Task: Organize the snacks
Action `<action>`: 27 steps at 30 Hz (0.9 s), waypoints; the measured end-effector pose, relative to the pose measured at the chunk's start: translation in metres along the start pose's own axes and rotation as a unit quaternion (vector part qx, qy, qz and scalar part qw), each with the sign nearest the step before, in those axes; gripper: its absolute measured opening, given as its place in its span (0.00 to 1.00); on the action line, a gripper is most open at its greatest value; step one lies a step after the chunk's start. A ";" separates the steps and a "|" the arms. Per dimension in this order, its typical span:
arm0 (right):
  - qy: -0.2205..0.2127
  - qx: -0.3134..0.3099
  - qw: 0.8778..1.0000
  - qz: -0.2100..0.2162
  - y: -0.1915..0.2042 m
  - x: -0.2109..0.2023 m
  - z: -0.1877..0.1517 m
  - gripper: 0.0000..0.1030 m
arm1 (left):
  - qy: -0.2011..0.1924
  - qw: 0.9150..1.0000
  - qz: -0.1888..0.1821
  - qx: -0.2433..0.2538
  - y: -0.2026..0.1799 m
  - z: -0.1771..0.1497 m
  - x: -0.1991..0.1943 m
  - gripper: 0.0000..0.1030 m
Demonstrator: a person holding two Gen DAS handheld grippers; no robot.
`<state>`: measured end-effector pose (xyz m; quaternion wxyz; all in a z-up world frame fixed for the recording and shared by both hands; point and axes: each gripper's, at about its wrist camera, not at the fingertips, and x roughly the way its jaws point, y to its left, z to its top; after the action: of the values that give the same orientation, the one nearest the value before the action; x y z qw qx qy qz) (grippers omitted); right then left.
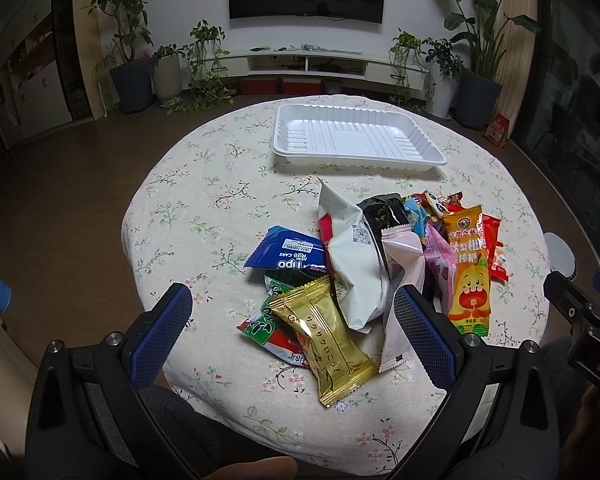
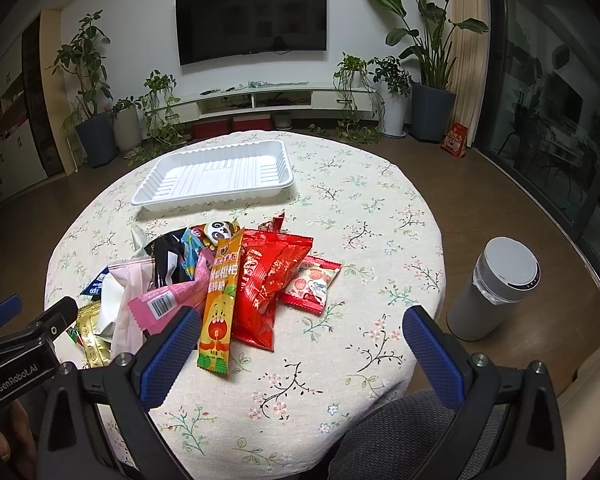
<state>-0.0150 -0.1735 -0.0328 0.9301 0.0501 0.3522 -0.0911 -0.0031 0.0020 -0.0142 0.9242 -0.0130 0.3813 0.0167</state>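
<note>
A pile of snack packets lies on the round floral-cloth table (image 1: 204, 208) (image 2: 360, 208). In the left wrist view I see a gold packet (image 1: 328, 344), a blue roll-cake packet (image 1: 286, 254), a white bag (image 1: 356, 264) and an orange stick packet (image 1: 469, 268). The right wrist view shows the orange stick packet (image 2: 219, 300), a red bag (image 2: 270, 276) and a pink packet (image 2: 164, 304). An empty white tray (image 1: 356, 136) (image 2: 216, 176) sits beyond the pile. My left gripper (image 1: 296, 312) is open above the pile's near edge. My right gripper (image 2: 300, 332) is open over bare cloth right of the pile.
A grey cylindrical bin (image 2: 492, 288) with a white lid stands on the floor to the table's right. Potted plants (image 1: 128, 60), a TV (image 2: 252, 20) and a low cabinet line the far wall. A glass door (image 2: 552, 120) is on the right.
</note>
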 end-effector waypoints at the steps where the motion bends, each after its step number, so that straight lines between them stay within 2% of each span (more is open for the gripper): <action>1: 0.000 0.000 1.000 0.000 0.000 0.000 0.000 1.00 | 0.000 1.000 0.000 0.000 -0.001 0.000 0.000 0.99; 27: 0.001 -0.002 1.000 -0.001 0.002 0.001 -0.001 1.00 | 0.001 1.000 0.000 0.000 -0.001 0.000 0.001 0.99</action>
<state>-0.0151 -0.1717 -0.0343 0.9296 0.0477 0.3538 -0.0913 -0.0024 0.0015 -0.0153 0.9238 -0.0129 0.3823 0.0163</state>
